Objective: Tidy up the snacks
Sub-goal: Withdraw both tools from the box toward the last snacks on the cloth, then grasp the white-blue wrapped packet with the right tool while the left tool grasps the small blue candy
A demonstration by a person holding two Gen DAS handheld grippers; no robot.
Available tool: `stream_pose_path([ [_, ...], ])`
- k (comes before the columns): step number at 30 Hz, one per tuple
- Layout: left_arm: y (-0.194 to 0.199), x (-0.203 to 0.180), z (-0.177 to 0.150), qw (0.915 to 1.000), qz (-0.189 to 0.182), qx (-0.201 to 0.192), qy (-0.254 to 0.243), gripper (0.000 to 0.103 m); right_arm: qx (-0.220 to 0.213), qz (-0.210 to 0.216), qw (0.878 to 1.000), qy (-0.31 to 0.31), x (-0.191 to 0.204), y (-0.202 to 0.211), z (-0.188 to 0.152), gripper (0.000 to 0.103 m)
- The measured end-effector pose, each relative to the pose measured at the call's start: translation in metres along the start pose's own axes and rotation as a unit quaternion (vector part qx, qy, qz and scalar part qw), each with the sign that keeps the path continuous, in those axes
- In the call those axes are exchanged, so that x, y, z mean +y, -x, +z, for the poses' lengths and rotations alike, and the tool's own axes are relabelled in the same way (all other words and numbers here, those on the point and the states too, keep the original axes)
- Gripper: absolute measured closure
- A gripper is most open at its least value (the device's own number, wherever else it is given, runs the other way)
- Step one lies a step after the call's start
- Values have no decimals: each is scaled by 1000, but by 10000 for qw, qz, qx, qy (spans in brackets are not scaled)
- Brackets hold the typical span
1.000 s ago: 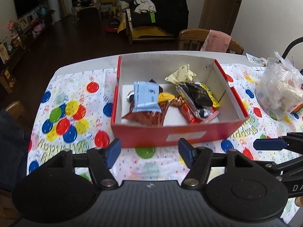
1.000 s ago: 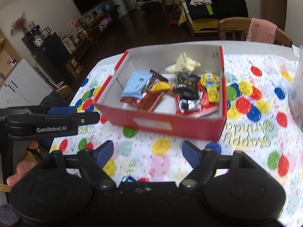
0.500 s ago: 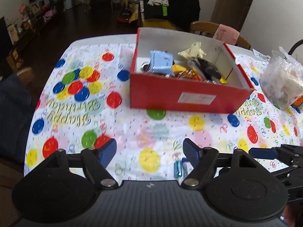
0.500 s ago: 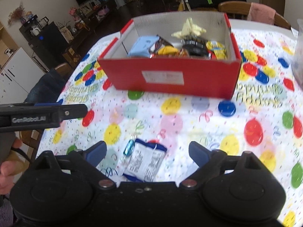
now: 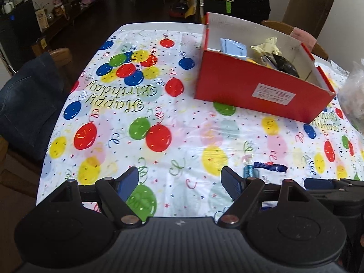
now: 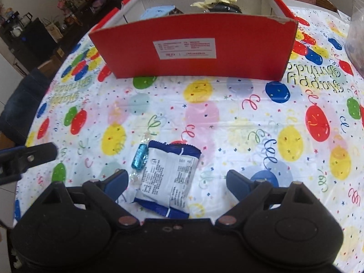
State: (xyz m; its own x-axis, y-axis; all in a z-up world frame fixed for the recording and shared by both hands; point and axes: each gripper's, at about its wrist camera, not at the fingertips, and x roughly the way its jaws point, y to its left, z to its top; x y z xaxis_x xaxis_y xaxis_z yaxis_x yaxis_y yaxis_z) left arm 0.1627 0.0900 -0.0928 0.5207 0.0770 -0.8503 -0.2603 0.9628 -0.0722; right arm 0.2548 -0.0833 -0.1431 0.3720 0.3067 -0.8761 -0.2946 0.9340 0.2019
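A red cardboard box (image 5: 261, 88) (image 6: 193, 45) holding several wrapped snacks stands on the balloon-print tablecloth (image 5: 159, 118). A white-and-blue snack packet (image 6: 169, 175) and a small blue-foil candy (image 6: 139, 159) lie on the cloth near the front edge. My right gripper (image 6: 176, 182) is open, low over the cloth, with the packet between its fingers. The packet (image 5: 269, 169) and candy (image 5: 248, 170) also show in the left wrist view, to the right of my open, empty left gripper (image 5: 179, 182).
A clear plastic bag of goods (image 5: 355, 100) sits at the right of the table. A chair with dark denim cloth (image 5: 25, 100) stands at the left edge. Wooden chairs (image 5: 293, 31) stand behind the table. My left gripper's finger (image 6: 27, 157) shows at the right wrist view's left.
Both grippers have pulled back from the box toward the table's near edge and dropped lower. The packet and candy have come into view between the right gripper's fingers.
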Motion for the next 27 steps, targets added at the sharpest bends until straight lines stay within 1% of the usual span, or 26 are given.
stream_pose_path([
  [3, -2, 3, -1, 10000, 38, 35, 30, 24, 56, -137, 9999, -22, 1, -9, 2, 16],
  [5, -2, 4, -2, 10000, 46, 55, 49, 24, 99, -158, 9998, -28, 2, -13, 3, 17],
  [9, -4, 5, -3, 9999, 66, 86, 47, 24, 210, -276, 9994, -19, 7, -20, 4, 23],
  [15, -7, 4, -3, 9999, 76, 141, 18, 24, 225, -431, 9988, 12, 13, -22, 5, 22],
  [20, -7, 1, -2, 9999, 115, 107, -18, 24, 239, -631, 9974, 260, 22, -25, 2, 27],
  [23, -7, 1, -2, 9999, 121, 116, -14, 24, 214, -754, 9959, 452, 27, -25, -1, 33],
  [27, -9, -2, -2, 9998, 89, 139, -71, 24, 149, -865, 9944, 581, 25, -22, -4, 48],
])
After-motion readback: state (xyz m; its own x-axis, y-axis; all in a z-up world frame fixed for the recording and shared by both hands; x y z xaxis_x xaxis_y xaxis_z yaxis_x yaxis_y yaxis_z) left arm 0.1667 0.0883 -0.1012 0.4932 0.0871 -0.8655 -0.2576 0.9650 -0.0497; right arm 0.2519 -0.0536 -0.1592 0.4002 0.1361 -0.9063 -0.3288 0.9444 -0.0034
